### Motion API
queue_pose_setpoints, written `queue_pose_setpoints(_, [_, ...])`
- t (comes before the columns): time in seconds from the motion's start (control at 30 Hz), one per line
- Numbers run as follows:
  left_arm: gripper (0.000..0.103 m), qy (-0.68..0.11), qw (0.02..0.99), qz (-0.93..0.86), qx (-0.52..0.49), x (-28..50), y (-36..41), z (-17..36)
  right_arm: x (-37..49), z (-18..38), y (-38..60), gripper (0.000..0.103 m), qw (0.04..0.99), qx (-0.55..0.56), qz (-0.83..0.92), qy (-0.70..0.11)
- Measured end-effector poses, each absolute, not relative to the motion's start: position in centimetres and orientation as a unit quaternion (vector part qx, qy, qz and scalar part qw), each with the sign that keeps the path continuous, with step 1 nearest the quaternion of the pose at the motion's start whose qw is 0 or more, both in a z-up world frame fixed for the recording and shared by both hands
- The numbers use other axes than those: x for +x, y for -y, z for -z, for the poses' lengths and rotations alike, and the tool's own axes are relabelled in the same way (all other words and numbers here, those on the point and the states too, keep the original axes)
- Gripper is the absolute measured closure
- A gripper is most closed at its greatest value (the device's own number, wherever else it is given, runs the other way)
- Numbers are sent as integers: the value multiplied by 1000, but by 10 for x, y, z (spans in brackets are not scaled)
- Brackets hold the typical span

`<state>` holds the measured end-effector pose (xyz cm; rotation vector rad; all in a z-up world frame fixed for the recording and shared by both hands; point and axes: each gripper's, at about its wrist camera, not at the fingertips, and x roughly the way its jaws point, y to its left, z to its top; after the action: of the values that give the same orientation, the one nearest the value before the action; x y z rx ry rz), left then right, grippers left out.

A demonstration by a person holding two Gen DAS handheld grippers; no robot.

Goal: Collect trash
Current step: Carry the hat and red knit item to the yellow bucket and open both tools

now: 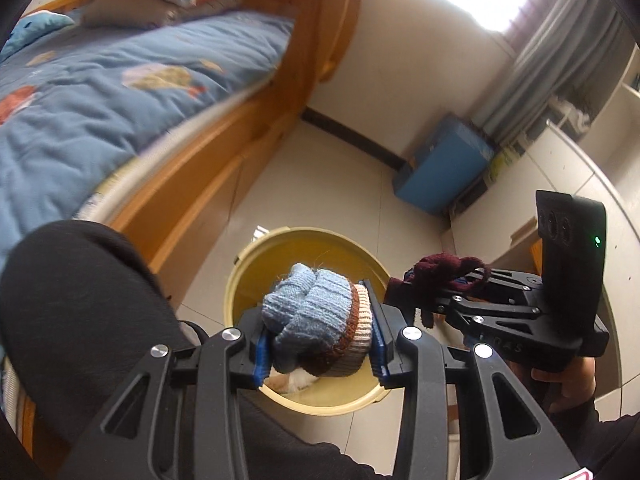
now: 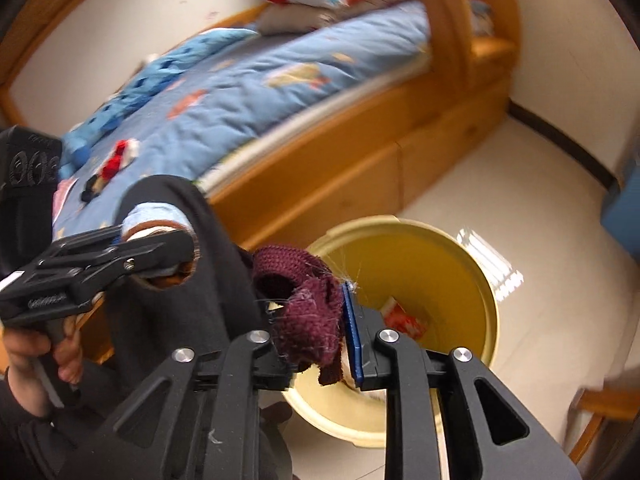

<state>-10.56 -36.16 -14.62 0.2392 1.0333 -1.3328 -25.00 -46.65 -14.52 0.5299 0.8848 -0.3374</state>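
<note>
Bed [image 2: 280, 80] behind, yellow bin [image 1: 240, 276] mouth-up on the floor below. Left tool [image 1: 316, 344] pinches the blue glove [image 1: 308, 316], lying crosswise over the bin; right tool [image 2: 316, 332] is spread, maroon glove [image 2: 308, 312] dangling between.

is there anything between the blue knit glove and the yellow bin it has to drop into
Nothing visible. The blue knit glove, clamped in the left tongs, sits directly over the open yellow bin, with only some scraps at the bottom.

Light-blue knit glove [image 1: 316, 316] with brown-and-cream cuff, maroon knit glove [image 2: 308, 312], yellow bucket [image 2: 460, 264]
</note>
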Motion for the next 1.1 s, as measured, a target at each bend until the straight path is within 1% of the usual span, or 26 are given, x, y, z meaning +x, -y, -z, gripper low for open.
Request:
queue_pose_setpoints(0.03, [65, -459, 656, 589, 114, -107, 366, 150, -257, 152, 475, 43, 851, 273, 175, -414])
queue_pose_setpoints(0.07, [65, -460, 655, 587, 121, -108, 372, 155, -263, 156, 481, 35, 846, 285, 188, -410])
queue_pose_setpoints(0.1, [65, -461, 654, 584, 131, -109, 377, 160, -267, 159, 486, 36, 841, 294, 201, -408])
queue_pose_setpoints(0.27, [65, -485, 637, 580, 150, -116, 390, 182, -285, 172, 506, 36, 823, 341, 218, -400])
queue_pose_setpoints(0.57, [65, -508, 609, 583, 177, -130, 423, 205, -299, 181, 510, 36, 817, 348, 217, -405])
queue_pose_setpoints(0.67, [61, -506, 604, 588, 183, -133, 433, 208, -303, 182, 512, 36, 816, 351, 221, -404])
queue_pose_setpoints(0.7, [52, -506, 601, 590, 184, -134, 437, 208, -304, 183, 513, 36, 815, 353, 222, -403])
queue_pose_setpoints(0.73, [32, -506, 595, 597, 184, -135, 441, 208, -305, 183, 514, 36, 814, 353, 224, -403])
queue_pose_setpoints(0.77, [20, -505, 593, 600, 181, -136, 443, 207, -306, 183, 516, 36, 813, 352, 227, -404])
queue_pose_setpoints(1.1, [18, -505, 606, 586, 184, -130, 437, 205, -304, 189, 516, 36, 808, 357, 224, -412])
